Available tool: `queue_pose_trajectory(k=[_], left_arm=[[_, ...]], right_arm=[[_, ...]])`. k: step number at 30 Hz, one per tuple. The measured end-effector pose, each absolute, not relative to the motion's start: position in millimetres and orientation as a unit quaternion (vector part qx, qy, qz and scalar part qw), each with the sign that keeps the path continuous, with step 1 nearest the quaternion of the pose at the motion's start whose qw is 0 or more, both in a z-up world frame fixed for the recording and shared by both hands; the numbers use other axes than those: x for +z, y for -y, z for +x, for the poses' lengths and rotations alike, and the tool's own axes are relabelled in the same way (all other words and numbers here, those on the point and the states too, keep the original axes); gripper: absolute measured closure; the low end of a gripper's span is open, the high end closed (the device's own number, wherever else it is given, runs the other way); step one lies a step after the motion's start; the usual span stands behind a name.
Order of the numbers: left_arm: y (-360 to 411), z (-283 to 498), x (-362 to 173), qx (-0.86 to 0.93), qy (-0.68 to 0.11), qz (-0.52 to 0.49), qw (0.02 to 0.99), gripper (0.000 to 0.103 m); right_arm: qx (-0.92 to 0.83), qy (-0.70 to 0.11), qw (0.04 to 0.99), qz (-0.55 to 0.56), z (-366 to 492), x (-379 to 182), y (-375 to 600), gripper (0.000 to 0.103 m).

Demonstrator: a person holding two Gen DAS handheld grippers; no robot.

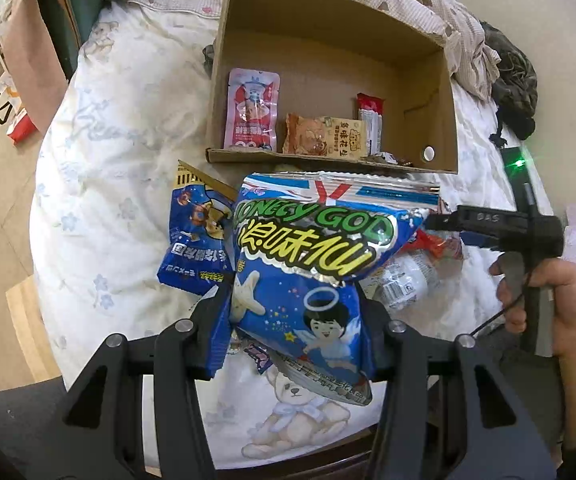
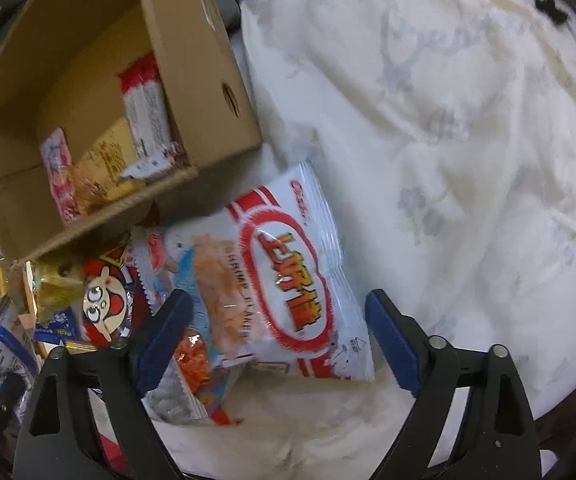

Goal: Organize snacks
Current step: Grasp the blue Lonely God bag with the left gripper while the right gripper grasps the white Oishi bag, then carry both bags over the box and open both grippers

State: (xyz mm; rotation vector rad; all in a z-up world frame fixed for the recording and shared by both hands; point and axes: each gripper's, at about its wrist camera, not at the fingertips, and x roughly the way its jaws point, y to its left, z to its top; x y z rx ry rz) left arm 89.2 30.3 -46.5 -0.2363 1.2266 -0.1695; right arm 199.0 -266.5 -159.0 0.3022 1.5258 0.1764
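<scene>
Left gripper (image 1: 294, 312): jaws clamped on blue snack bag (image 1: 308, 276), lifted over the bedding. Cardboard box (image 1: 446, 112) at twelve o'clock, holding pink pouch (image 1: 253, 110), peanut packet (image 1: 322, 136), red-white pack (image 1: 371, 122).

Right gripper (image 2: 276, 320): jaws wide apart, straddling white shrimp-chip bag (image 2: 284, 276) lying on white quilt (image 2: 468, 152); box at eleven o'clock.

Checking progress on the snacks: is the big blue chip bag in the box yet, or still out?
Out. The left gripper holds the blue chip bag above the bedding, short of the cardboard box.

Quilted bed (image 2: 468, 128), cardboard box (image 1: 244, 40), snack pkts (image 2: 288, 272)
</scene>
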Motion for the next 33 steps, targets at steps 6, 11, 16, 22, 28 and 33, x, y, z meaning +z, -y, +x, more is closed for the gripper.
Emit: queue_pose_trajectory(k=[6, 11, 16, 22, 28, 33], left_arm=[[-29, 89, -44, -0.077, -0.568, -0.108, 0.813, 0.056], [-31, 90, -45, -0.069, -0.567, -0.109, 0.814, 0.056], [-32, 90, -42, -0.065, -0.559, -0.108, 0.820, 0.056], [-35, 90, -42, -0.046, -0.548, -0.097, 0.829, 0.056], [-40, 91, -45, -0.021, -0.543, -0.095, 0.834, 0.056], [-48, 90, -44, -0.001, -0.539, -0.102, 0.836, 0.056]], right_arm=[[0.107, -0.682, 0.710, 0.140, 197, -161, 261, 0.036], [0.119, -0.656, 0.734, 0.126, 187, -143, 263, 0.061], [0.117, -0.632, 0.753, 0.139, 164, -119, 274, 0.068], [0.112, -0.581, 0.782, 0.196, 130, -88, 303, 0.069], [0.179, -0.568, 0.770, 0.227, 119, -81, 288, 0.070], [0.213, -0.548, 0.774, 0.234, 120, -70, 273, 0.070]])
